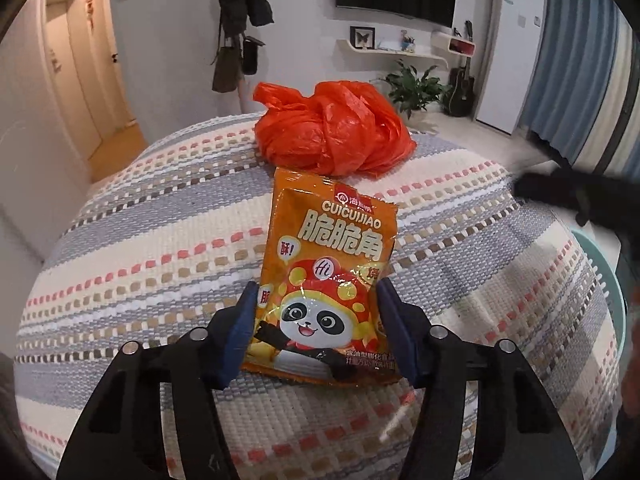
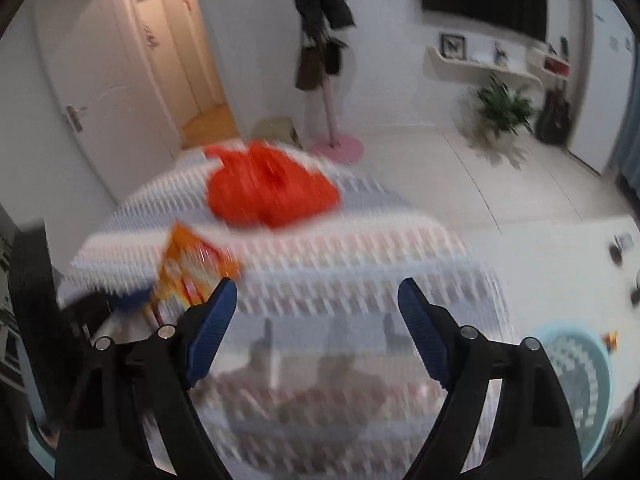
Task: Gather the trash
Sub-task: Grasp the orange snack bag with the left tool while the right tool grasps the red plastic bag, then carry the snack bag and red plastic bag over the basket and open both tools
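A white-walled room with a pale tiled floor is surrounding a table draped in a woven cloth [image 1: 132, 240], its coarse weave running in grey, cream and pink dashed stripes. The landmark here is a crumpled orange plastic bag [image 1: 332, 132], thin, glossy and knotted into a rounded heap, which is lying at the far edge of the cloth. Just in front of the bag, a snack packet [image 1: 328, 276] is lying flat: a shiny orange foil pouch, roughly rectangular, printed with a cartoon panda and the word CUICUIJIAO. The left gripper [image 1: 316, 296] is angling downward over the packet's near end, its blue ribbed pads flanking the packet's two long edges and appearing to press on them. The right gripper [image 2: 316, 292] is also pointing downward, in front of the bag and to its right, with its jaws standing wide apart over bare cloth; this view is motion-blurred. A pale teal basket [image 2: 576, 384], round and perforated, is sitting below the table, to the right of the bag.
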